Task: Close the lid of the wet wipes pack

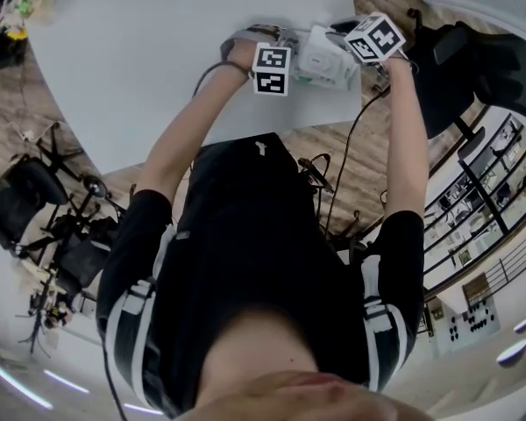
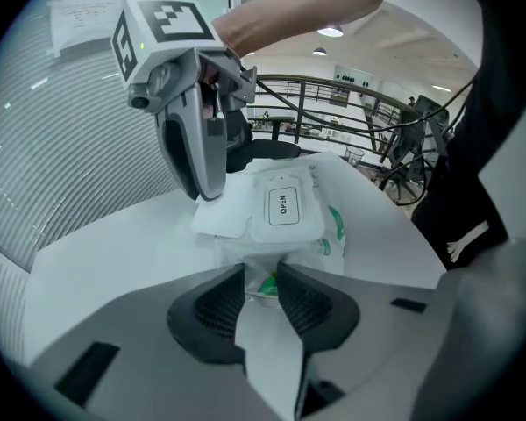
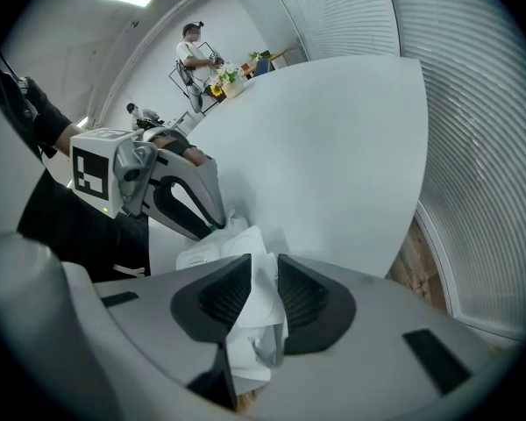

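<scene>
The white wet wipes pack [image 2: 285, 213] lies on the white table [image 2: 114, 244]. Its lid with an "OPEN" label [image 2: 283, 205] lies flat on top. My left gripper [image 2: 261, 274] is shut on the pack's near end, with green-printed film pinched between the pads. My right gripper [image 3: 265, 274] is closed on the opposite end, and crumpled white film fills the gap between its jaws. In the left gripper view the right gripper [image 2: 209, 193] comes down onto the pack's far left corner. In the head view both marker cubes flank the pack [image 1: 324, 64] near the table's edge.
The table edge [image 1: 245, 134] runs just under my hands, with wooden floor beyond it. A black office chair [image 1: 456, 68] stands to the right. Tripods and dark equipment [image 1: 61, 235] crowd the floor at the left. A plant [image 1: 17, 7] sits at the far table corner.
</scene>
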